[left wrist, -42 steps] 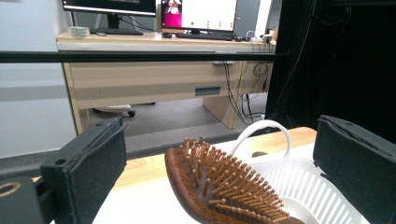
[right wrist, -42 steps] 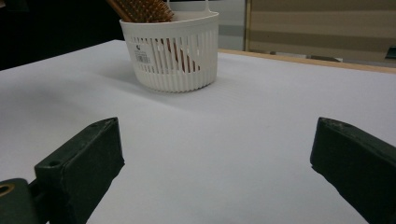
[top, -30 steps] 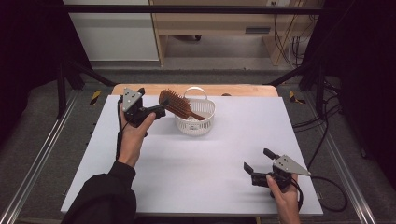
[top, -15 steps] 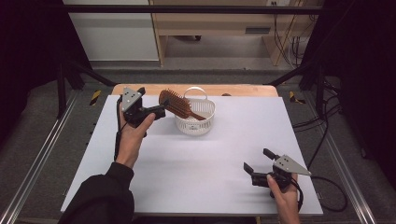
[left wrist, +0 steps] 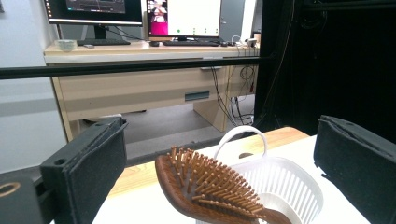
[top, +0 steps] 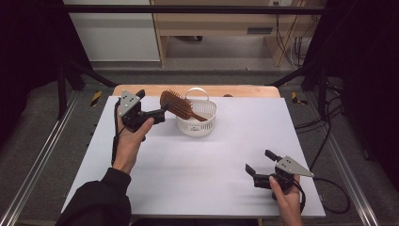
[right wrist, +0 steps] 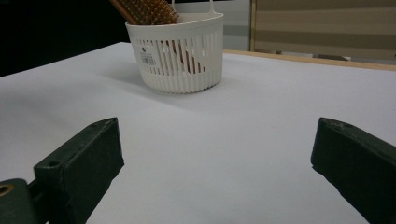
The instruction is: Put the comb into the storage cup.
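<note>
1. Fingers of the left gripper [top: 162,111] stood wide apart, holding nothing, just beside the brown wooden hairbrush [top: 176,104].
2. Hairbrush leaned tilted in the white slotted plastic basket [top: 196,125].
3. Right gripper [top: 258,163] rested gaping, empty, well apart.

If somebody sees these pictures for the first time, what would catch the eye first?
Most likely the brown brush, which leans with its handle inside the white basket at the far middle of the table, its bristled head sticking out to the left. Next, the left tongs, open, just beside the brush head. The right tongs are open too, low over the near right part of the table.
</note>
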`<act>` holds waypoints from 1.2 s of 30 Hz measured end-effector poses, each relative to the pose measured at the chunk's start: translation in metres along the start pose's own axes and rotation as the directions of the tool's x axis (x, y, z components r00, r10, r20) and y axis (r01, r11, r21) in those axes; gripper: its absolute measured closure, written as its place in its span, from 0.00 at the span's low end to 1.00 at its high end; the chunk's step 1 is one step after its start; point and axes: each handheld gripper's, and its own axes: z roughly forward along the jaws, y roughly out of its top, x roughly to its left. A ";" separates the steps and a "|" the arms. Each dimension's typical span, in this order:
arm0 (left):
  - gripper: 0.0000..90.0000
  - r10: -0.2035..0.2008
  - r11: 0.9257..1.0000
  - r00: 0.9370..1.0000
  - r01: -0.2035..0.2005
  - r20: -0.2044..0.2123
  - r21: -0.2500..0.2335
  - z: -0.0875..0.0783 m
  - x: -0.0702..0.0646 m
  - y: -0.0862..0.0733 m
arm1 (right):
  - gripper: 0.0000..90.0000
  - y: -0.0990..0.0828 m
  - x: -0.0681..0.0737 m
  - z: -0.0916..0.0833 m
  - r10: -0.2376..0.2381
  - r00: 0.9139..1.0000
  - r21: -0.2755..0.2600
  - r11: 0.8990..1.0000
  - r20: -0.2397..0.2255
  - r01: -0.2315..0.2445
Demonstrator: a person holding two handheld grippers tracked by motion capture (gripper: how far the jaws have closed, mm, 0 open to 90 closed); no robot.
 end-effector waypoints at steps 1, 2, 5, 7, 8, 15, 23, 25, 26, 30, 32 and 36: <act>0.03 0.005 1.000 1.000 -0.005 -0.002 0.003 -0.001 0.000 0.000 | 0.03 0.000 0.000 0.000 0.000 1.000 -0.001 1.000 0.000 0.000; 0.03 0.006 1.000 1.000 -0.006 -0.005 0.006 -0.002 0.000 -0.001 | 0.03 0.000 0.000 0.000 0.002 1.000 -0.002 1.000 -0.002 -0.002; 0.03 -0.001 1.000 1.000 0.001 -0.005 -0.003 -0.005 0.000 -0.001 | 0.03 0.000 0.000 0.000 -0.001 1.000 0.000 1.000 0.001 0.001; 0.03 0.001 1.000 1.000 -0.001 -0.002 -0.005 -0.007 -0.001 -0.001 | 0.03 0.000 0.000 0.000 -0.004 1.000 0.001 1.000 0.002 0.004; 0.03 0.003 1.000 1.000 -0.003 -0.001 -0.006 -0.008 -0.001 0.000 | 0.03 0.000 0.000 0.000 -0.007 1.000 0.003 1.000 0.005 0.007; 0.03 0.004 1.000 1.000 -0.004 -0.004 -0.001 -0.019 0.000 0.000 | 0.03 0.000 0.003 0.001 -0.034 0.999 0.020 0.999 0.021 0.034; 0.03 -0.005 1.000 1.000 0.005 -0.004 -0.007 -0.036 0.005 -0.002 | 0.03 0.000 0.003 0.001 -0.036 0.999 0.019 0.999 0.021 0.036; 0.03 -0.006 1.000 1.000 0.006 -0.006 -0.007 -0.040 0.006 -0.003 | 0.03 0.000 0.003 0.001 -0.037 0.999 0.020 0.999 0.022 0.036; 0.03 -0.006 1.000 1.000 0.006 -0.005 -0.005 -0.042 0.007 -0.003 | 0.03 0.000 0.003 0.001 -0.035 0.999 0.020 0.999 0.023 0.035; 0.03 -0.004 1.000 1.000 0.004 -0.012 -0.004 -0.050 0.010 -0.007 | 0.03 -0.001 0.004 0.001 -0.043 0.999 0.025 0.999 0.021 0.042; 0.03 -0.001 1.000 1.000 0.001 -0.015 -0.001 -0.055 0.013 -0.008 | 0.03 0.000 0.004 0.001 -0.045 0.999 0.021 0.999 0.025 0.044; 0.03 0.004 1.000 1.000 -0.004 -0.026 0.004 -0.065 0.017 -0.011 | 0.03 0.001 0.004 -0.001 -0.049 0.998 0.011 0.999 0.033 0.048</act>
